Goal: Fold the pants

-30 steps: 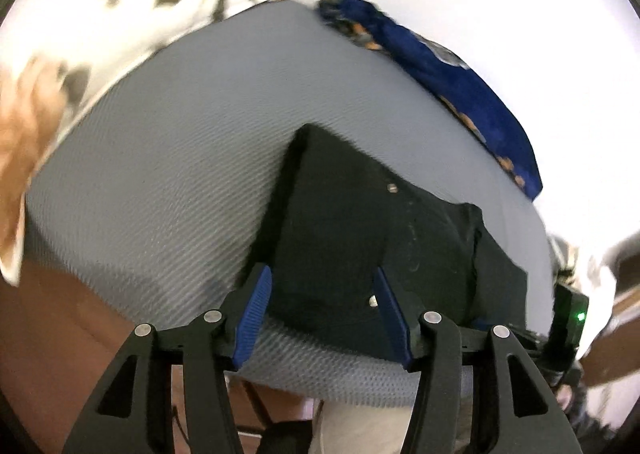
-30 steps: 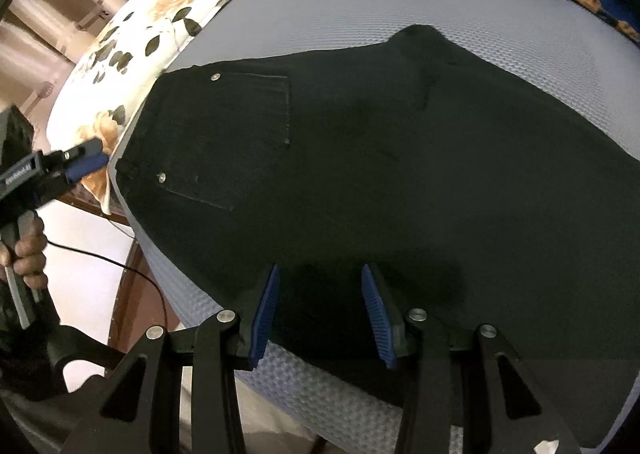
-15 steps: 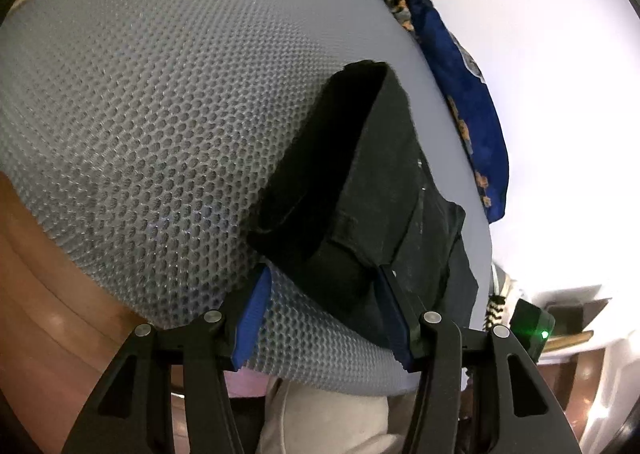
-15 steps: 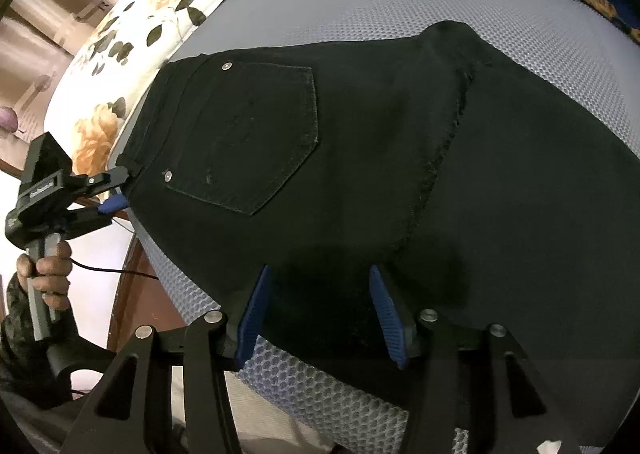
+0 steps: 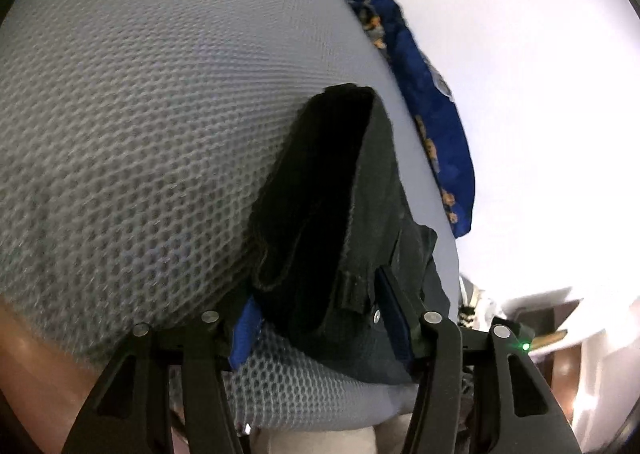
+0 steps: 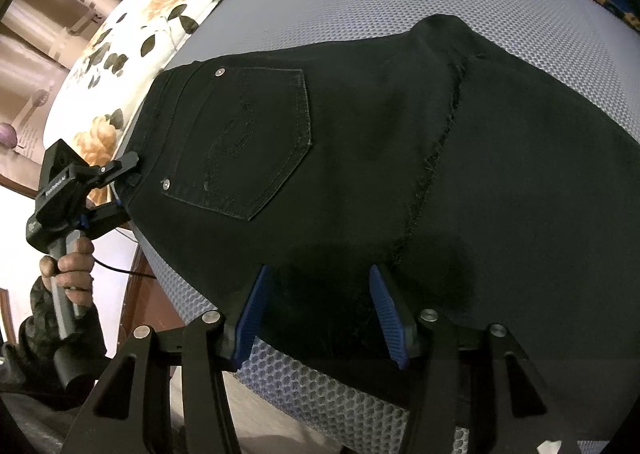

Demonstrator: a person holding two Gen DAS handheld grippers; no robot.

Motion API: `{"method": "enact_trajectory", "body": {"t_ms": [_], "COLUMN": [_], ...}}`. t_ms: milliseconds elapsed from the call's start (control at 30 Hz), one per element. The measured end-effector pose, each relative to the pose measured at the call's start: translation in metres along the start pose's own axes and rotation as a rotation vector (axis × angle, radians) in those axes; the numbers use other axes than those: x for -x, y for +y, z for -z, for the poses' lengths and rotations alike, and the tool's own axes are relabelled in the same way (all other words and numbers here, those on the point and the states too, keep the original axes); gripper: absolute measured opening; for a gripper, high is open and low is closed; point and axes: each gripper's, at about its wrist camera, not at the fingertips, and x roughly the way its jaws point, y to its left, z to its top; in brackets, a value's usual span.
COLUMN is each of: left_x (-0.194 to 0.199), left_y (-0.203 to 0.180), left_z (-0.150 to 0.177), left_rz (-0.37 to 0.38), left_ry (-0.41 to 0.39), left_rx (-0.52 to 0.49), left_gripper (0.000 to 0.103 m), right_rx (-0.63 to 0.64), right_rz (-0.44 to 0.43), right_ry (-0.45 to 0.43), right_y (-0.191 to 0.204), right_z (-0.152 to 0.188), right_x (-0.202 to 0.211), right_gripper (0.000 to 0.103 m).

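Black pants (image 5: 352,221) lie on a grey mesh mattress (image 5: 140,113), and in the left wrist view their waistband corner sits bunched between the blue pads of the left gripper (image 5: 320,322). The jaws stand spread on either side of that corner, not pressed together, so the claw is released around the cloth. A blue patterned cloth (image 5: 432,125) lies along the far edge of the mattress beside the white wall.

From the right wrist view the pants (image 6: 380,157) spread flat, back pocket (image 6: 248,141) upward. The right gripper (image 6: 320,310) hovers at the near edge of the fabric, its jaws parted and holding nothing. At the left, the other gripper (image 6: 116,189) meets the waistband, held by a hand (image 6: 72,270). A floral pillow (image 6: 128,49) lies beyond the waistband.
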Motion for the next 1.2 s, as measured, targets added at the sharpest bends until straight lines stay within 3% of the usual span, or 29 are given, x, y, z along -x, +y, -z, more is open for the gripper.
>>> {"method": "enact_trajectory", "body": {"t_ms": [67,267,467,667,833,967,1200], "left_x": [-0.007,-0.001,0.010,-0.002,-0.033,-0.078,-0.164], "left_y": [-0.003,-0.012,-0.074,-0.157,-0.227,-0.273,-0.322], "left_z": [0.001,0.000,-0.005,-0.001,0.017,0.043,0.099], "left_rz": [-0.033,0.001,0.046,0.082,0.127,0.171,0.150], "left_ry": [0.003,-0.015,-0.042,-0.018,0.027,0.108,0.267], "left_rx": [-0.051,-0.065,-0.179,-0.322,-0.453,-0.518,-0.592], "left_gripper": [0.036,0.029,0.028,0.028,0.028,0.028,0.028], "right_rx": [0.003,0.021,0.022,-0.097,-0.209,-0.298,-0.406], "right_rz": [0.002,-0.003,-0.047,-0.058,-0.033,-0.024,0.006], "right_ry": [0.001,-0.006,-0.067,-0.185,-0.294,-0.357,-0.408], "right_y": [0.001,0.005,0.007,-0.032,-0.083,-0.125,-0.187], "right_z": [0.000,-0.002,-0.005,-0.004,0.000,0.010,0.035], "right_x": [0.000,0.001,0.031,0.087,0.134,0.165,0.193], "right_gripper": [0.052,0.059,0.060,0.060,0.060,0.060,0.061]}}
